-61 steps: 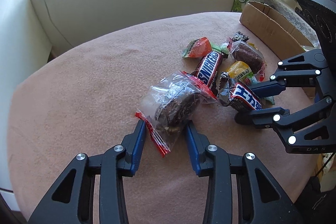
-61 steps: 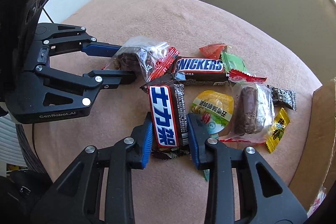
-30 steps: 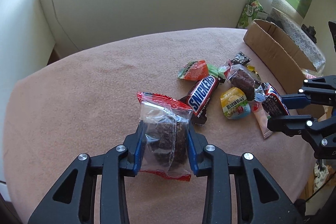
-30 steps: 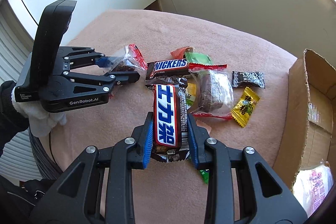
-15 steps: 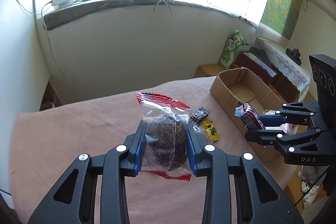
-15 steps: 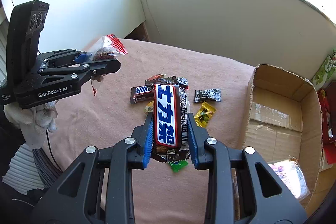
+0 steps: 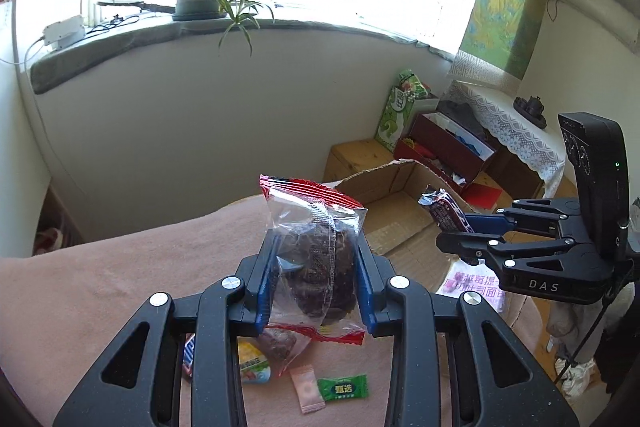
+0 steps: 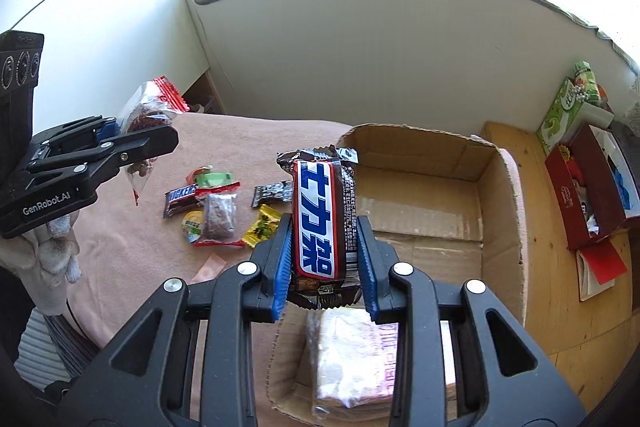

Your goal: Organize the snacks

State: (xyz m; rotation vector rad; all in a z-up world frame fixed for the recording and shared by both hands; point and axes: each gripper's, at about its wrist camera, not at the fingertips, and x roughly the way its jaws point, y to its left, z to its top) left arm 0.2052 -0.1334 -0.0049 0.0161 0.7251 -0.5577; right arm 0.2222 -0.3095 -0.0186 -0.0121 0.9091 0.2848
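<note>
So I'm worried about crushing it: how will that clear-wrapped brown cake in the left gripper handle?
The cake packet looks soft and crumbly, so the left gripper could probably dent it. Its loose, crinkly film likely flexes and may slip. It seems light, held up by two fingers.

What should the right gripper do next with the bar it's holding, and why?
Probably lower a little and open. The right gripper is shut on the chocolate bar, lifted above the open cardboard box, which already holds a pink packet.
</note>
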